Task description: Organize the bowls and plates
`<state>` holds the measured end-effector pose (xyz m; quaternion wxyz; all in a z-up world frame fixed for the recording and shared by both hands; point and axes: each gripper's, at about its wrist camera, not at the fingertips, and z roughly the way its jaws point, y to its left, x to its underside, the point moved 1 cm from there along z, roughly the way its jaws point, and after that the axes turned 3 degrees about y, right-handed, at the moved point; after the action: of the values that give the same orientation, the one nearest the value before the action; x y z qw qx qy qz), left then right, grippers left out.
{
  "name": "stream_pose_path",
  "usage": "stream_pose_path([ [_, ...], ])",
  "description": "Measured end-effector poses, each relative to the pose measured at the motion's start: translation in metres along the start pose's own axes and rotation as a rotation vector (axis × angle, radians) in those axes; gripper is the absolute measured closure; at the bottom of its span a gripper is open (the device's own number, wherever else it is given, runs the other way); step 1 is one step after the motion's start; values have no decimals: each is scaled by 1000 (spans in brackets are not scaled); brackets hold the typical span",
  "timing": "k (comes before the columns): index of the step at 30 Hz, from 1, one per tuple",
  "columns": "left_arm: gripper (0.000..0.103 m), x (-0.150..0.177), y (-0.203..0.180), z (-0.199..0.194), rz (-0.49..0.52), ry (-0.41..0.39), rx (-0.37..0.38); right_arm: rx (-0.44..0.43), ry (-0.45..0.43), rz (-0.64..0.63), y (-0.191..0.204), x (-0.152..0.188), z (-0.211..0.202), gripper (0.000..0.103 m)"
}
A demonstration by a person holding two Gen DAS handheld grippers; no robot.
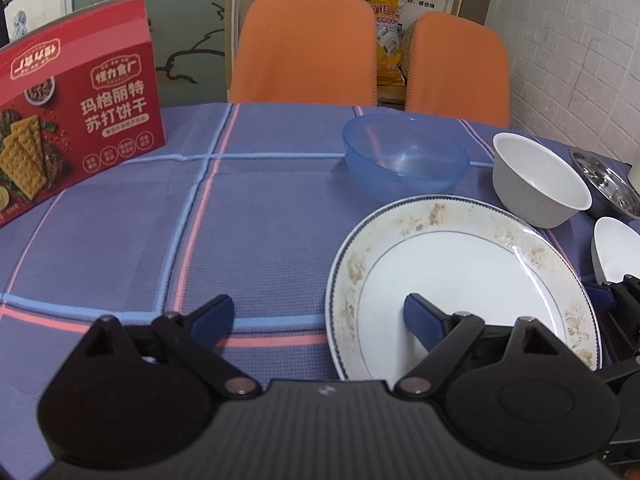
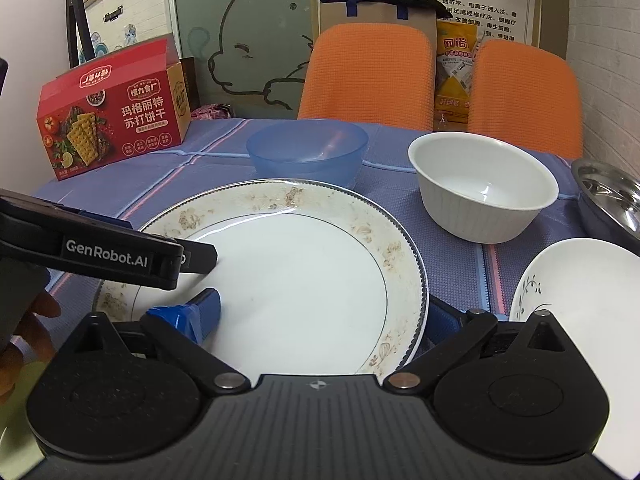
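Note:
A large white plate (image 1: 460, 272) with a brown-patterned rim lies on the blue checked tablecloth (image 1: 248, 232). My left gripper (image 1: 320, 318) is open and straddles its left rim, with one finger over the plate and one over the cloth. In the right wrist view the same plate (image 2: 320, 272) fills the middle, and my right gripper (image 2: 320, 314) is open across its right rim. Behind the plate stand a blue translucent bowl (image 2: 308, 152) and a white ribbed bowl (image 2: 484, 188). A small white dish (image 2: 580, 292) with a leaf pattern lies to the right.
A red cracker box (image 1: 76, 120) stands at the table's far left. A metal bowl (image 2: 612, 196) sits at the right edge. Two orange chairs (image 1: 304, 48) stand behind the table. A person's hand (image 2: 32, 320) holds the left gripper's body (image 2: 108, 250).

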<state>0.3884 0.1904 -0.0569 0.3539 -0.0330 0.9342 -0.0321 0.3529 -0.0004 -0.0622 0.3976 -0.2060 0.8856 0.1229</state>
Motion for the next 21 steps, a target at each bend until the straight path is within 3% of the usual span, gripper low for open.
stream_pose_path([
  [13,17,5,-19,-1,64,-1,59,-32,-3,-13,2,3,-3,14],
  [14,19,5,-20,-1,66,-4,62,-33,-6,-13,2,3,-3,14],
  [16,37,4,-22,-4,68,-12,86,-43,-7,-15,1,2,-2,15],
  [20,39,-2,-26,-4,67,18,70,-64,14,45,-2,-3,-6,15],
  [21,45,-5,-25,-5,53,30,77,-78,21,69,-4,-5,-8,15],
])
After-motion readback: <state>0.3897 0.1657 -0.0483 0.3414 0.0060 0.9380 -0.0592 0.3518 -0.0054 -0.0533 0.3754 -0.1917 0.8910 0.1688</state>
